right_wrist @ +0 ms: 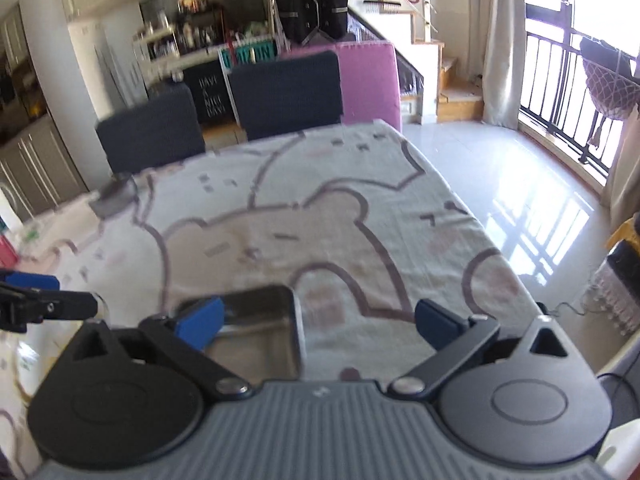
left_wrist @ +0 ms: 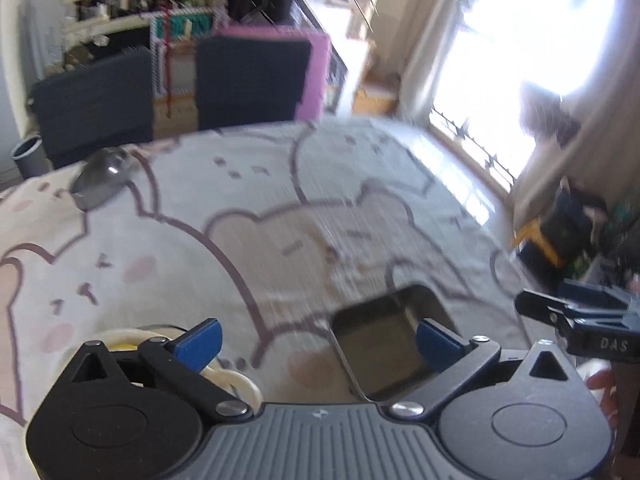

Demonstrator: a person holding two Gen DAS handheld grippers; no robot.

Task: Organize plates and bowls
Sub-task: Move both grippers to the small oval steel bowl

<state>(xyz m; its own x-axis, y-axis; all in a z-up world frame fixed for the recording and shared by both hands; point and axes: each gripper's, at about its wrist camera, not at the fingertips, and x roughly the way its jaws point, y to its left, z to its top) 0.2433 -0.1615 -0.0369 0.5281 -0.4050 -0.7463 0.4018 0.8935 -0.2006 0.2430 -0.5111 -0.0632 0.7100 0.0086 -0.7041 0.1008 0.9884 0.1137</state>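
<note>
In the left wrist view the left gripper (left_wrist: 318,338) fills the bottom of the frame with its blue-padded jaws spread wide and nothing between the pads. Just beyond them, at lower centre, a rectangular stainless-steel tray with rounded corners (left_wrist: 380,344) lies flat on the table covered by a pale cloth printed with cartoon bears (left_wrist: 320,208); the right blue pad overlaps its near right edge in the picture, though contact cannot be told. At lower left, partly hidden behind the left finger, sits a cream-coloured round plate with a yellow patch (left_wrist: 236,380). In the upper left of the cloth lies a small grey metal dish (left_wrist: 102,178), blurred and well apart from the tray. The right gripper (left_wrist: 576,316) pokes in from the right edge.

In the right wrist view the right gripper (right_wrist: 316,326) likewise stands wide apart and empty. The same steel tray (right_wrist: 260,332) lies at lower centre-left, just beside the left pad. The grey dish (right_wrist: 116,194) shows at the far left edge of the cloth (right_wrist: 320,220), and the left gripper's blue tip (right_wrist: 32,280) enters at mid left
</note>
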